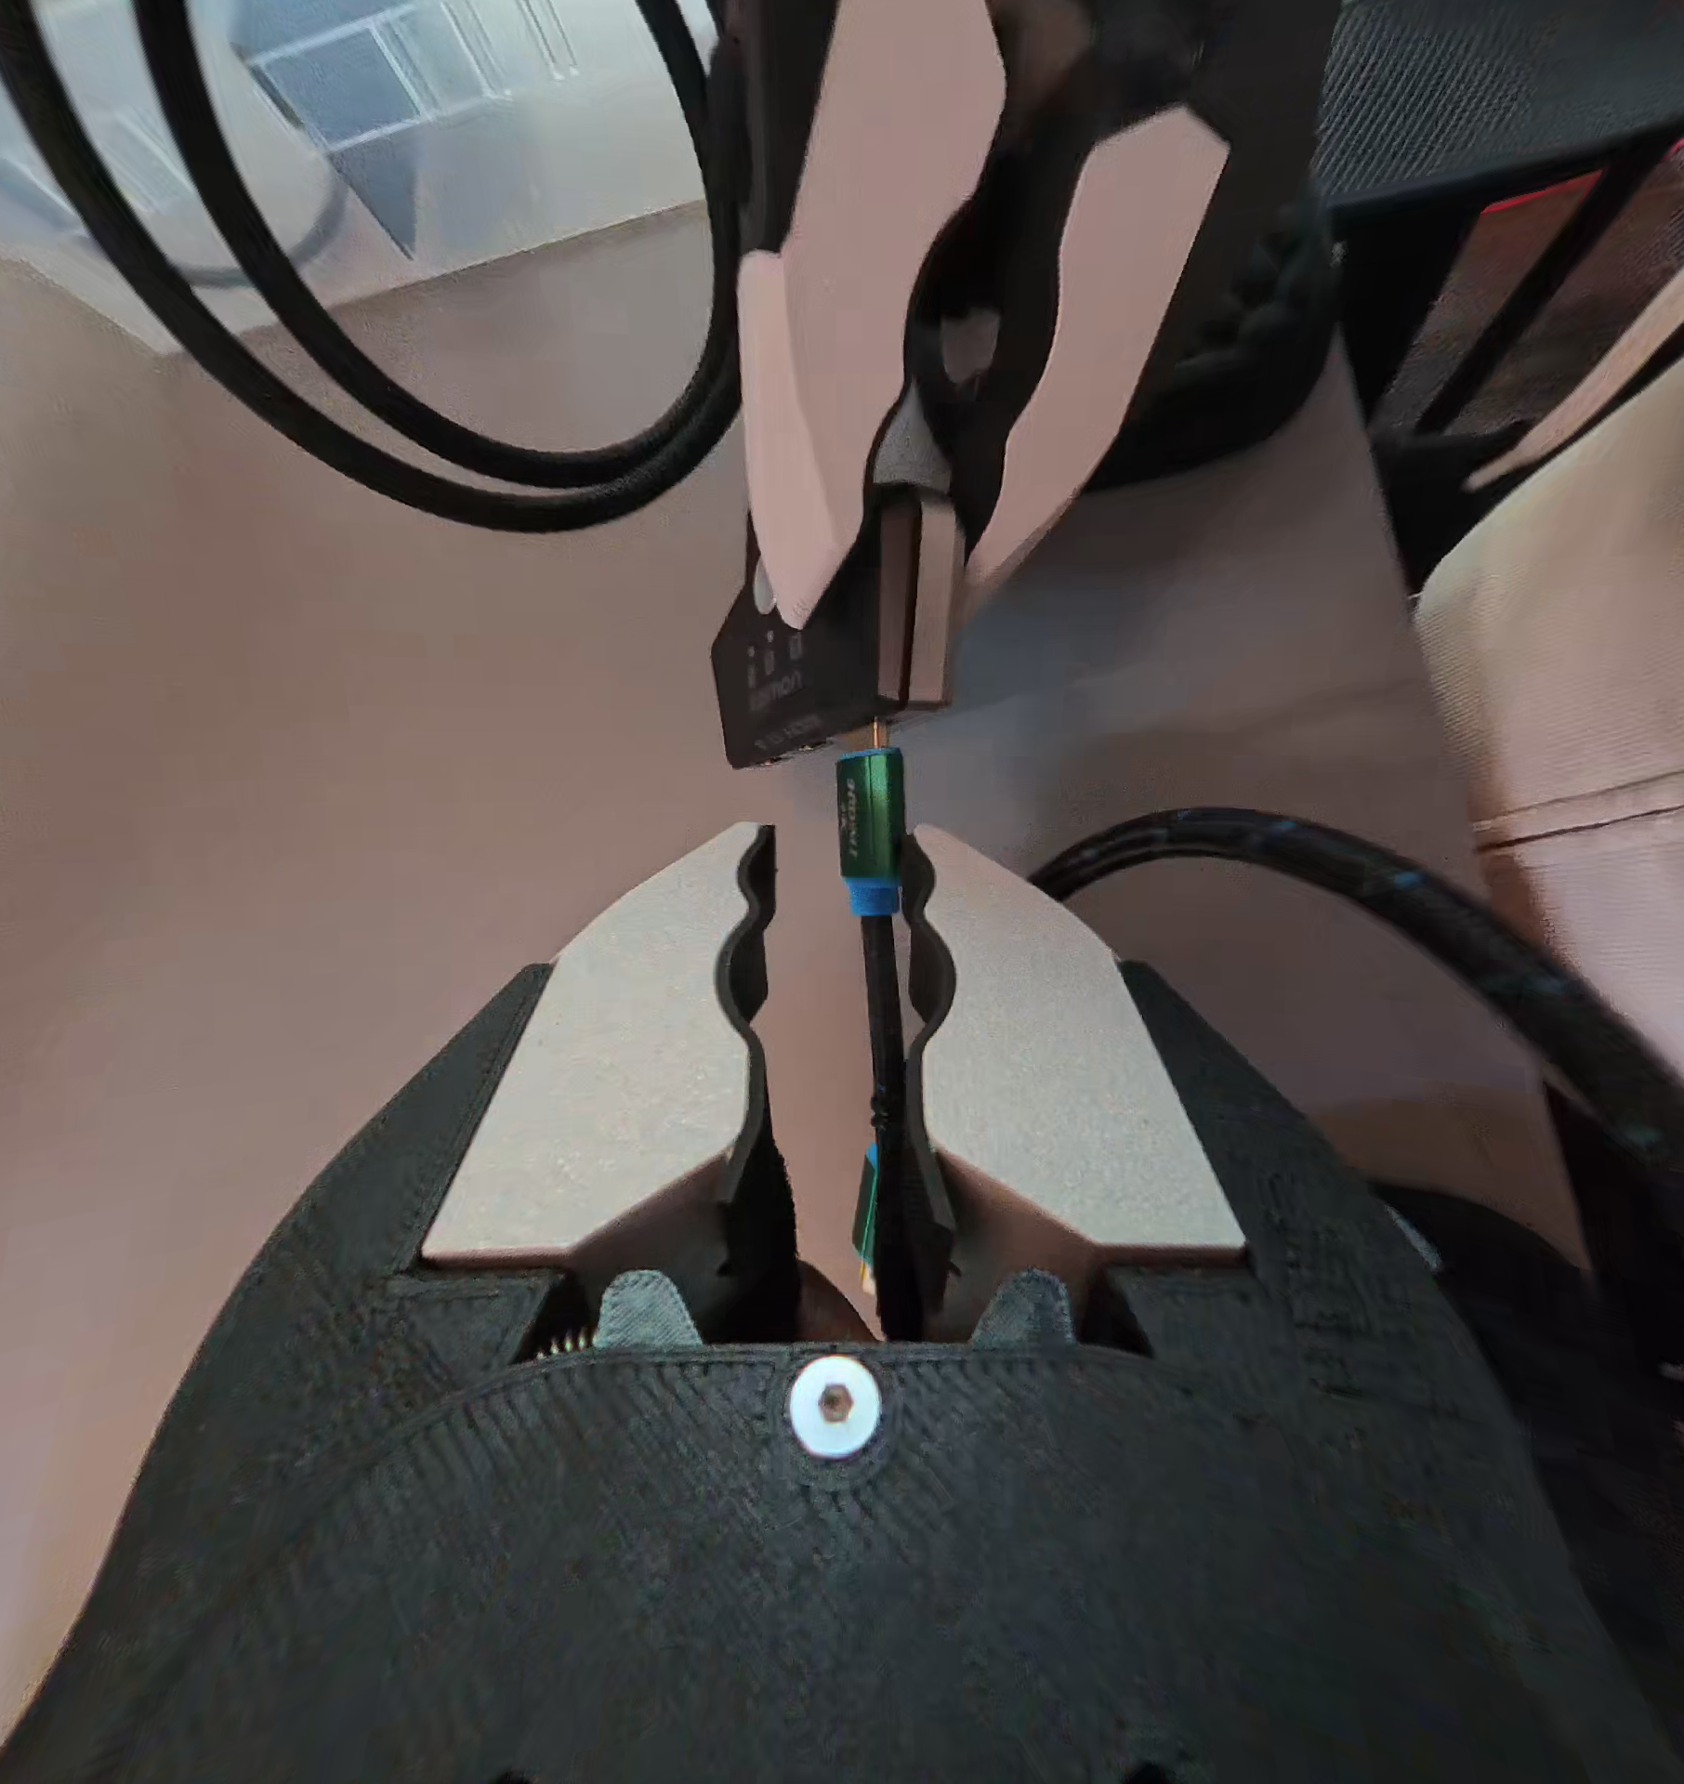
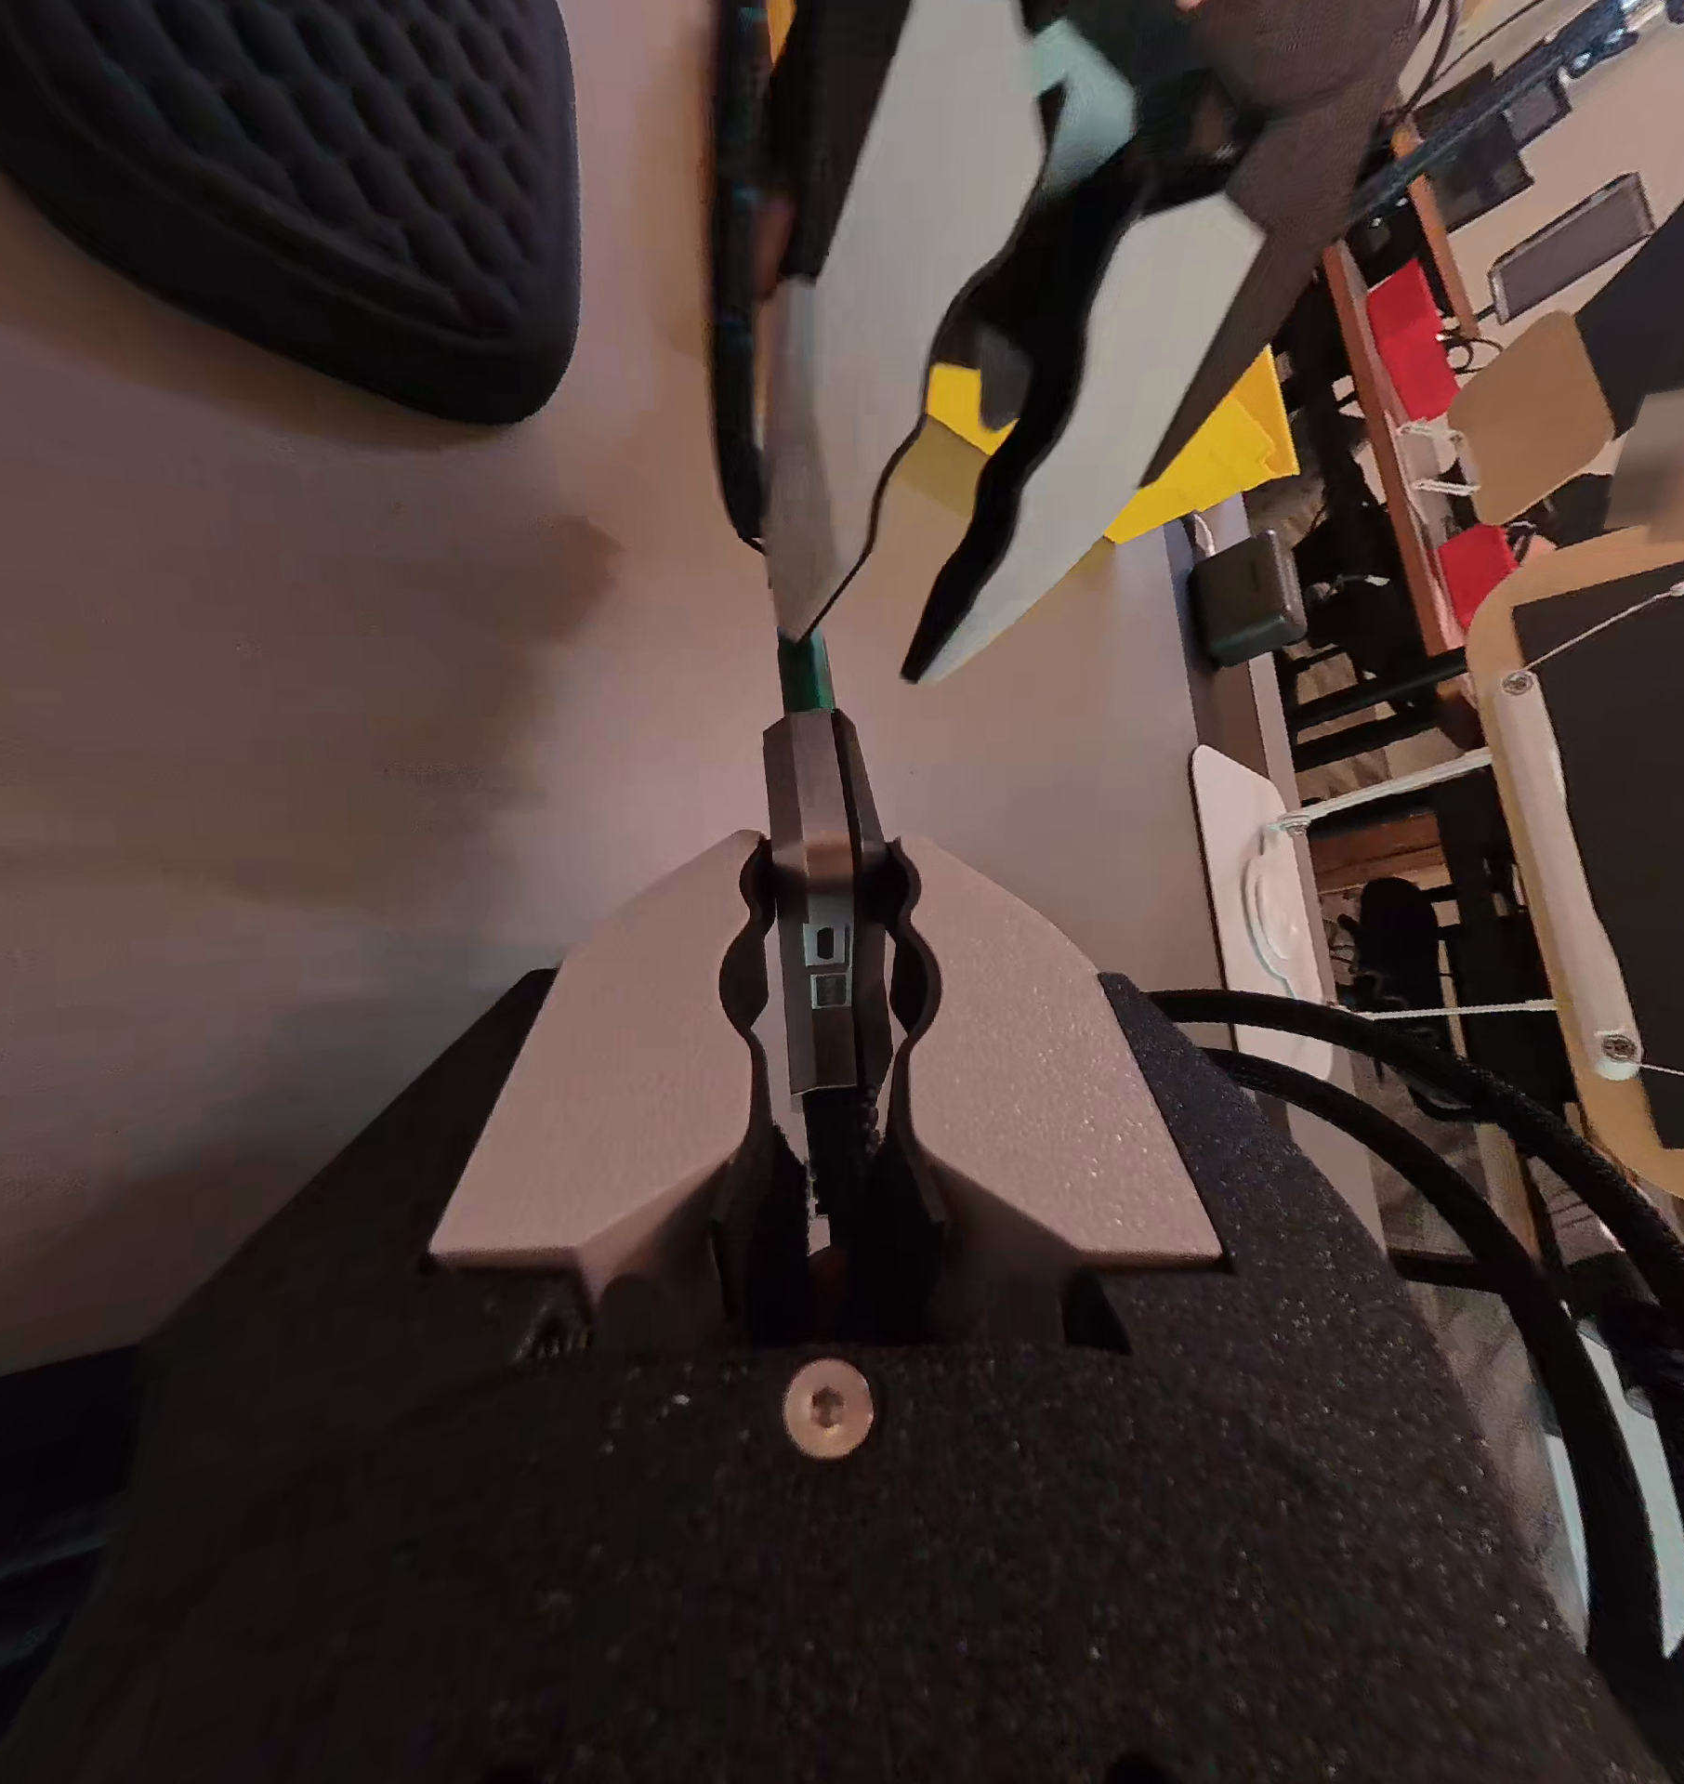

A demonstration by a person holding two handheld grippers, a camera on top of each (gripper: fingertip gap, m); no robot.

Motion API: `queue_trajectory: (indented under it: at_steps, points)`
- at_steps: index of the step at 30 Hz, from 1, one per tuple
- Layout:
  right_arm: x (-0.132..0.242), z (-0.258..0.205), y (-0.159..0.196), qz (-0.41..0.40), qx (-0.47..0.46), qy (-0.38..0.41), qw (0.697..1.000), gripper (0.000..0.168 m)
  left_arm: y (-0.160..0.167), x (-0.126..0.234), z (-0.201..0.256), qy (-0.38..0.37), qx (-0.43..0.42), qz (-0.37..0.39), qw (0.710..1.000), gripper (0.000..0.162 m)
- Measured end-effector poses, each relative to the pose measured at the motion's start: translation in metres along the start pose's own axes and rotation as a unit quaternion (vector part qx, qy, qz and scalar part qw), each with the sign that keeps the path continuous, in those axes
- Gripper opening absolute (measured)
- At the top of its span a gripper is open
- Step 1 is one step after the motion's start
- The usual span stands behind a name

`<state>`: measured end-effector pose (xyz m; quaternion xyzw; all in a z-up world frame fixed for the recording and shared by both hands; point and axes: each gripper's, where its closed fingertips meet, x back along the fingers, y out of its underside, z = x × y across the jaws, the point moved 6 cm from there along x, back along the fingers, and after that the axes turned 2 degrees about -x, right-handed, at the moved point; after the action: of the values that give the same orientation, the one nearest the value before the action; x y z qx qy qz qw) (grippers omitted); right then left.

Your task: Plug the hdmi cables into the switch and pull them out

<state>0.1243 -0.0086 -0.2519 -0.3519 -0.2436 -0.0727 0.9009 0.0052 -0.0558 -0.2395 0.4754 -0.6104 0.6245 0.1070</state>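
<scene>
My right gripper (image 2: 824, 845) is shut on the black HDMI switch (image 2: 809, 801), held edge-on above the beige table (image 2: 239, 772). In the left wrist view the right gripper (image 1: 886, 599) comes down from the top, holding the switch (image 1: 790, 695). A green HDMI plug (image 1: 869, 821) with a blue collar is in the switch's near port, with a thin gold strip of connector showing. Its black braided cable (image 1: 886, 1014) runs back between my left gripper's (image 1: 843, 835) fingers. The left jaws stand apart; the plug lies by the right finger. The open left gripper (image 2: 857, 652) and the plug (image 2: 807, 681) also show in the right wrist view.
Black braided cables (image 1: 336, 386) loop at the back left, and another thick cable (image 1: 1398, 917) curves on the right. A black quilted cushion (image 2: 288, 193) lies on the table. Yellow bins (image 2: 1205, 463), a white pad (image 2: 1253, 917) and shelving stand past the table's edge.
</scene>
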Motion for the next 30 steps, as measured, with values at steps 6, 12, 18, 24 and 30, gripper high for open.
queue_trajectory:
  at_steps: [6,12,18,24,30]
  points:
    - [0.007,-0.012,-0.004,0.042,0.074,0.019,0.996,0.021,0.007,-0.014,0.016,0.024,0.019,0.002,1.0,0.026]
    - [0.0,-0.032,-0.002,0.074,0.121,0.005,0.99,0.021,0.023,-0.039,0.04,0.091,0.064,-0.014,0.994,0.018]
    - [-0.016,-0.038,0.017,0.011,0.159,-0.025,0.987,0.022,0.026,-0.049,0.047,0.083,0.078,-0.004,0.993,0.017]
    - [-0.018,-0.038,0.017,-0.015,0.136,-0.026,0.99,0.021,0.021,-0.055,0.046,0.077,0.138,0.002,0.987,0.016]
    - [-0.021,-0.037,0.013,-0.053,0.159,-0.041,0.985,0.018,0.018,-0.056,0.044,0.088,0.127,-0.044,0.987,0.014]
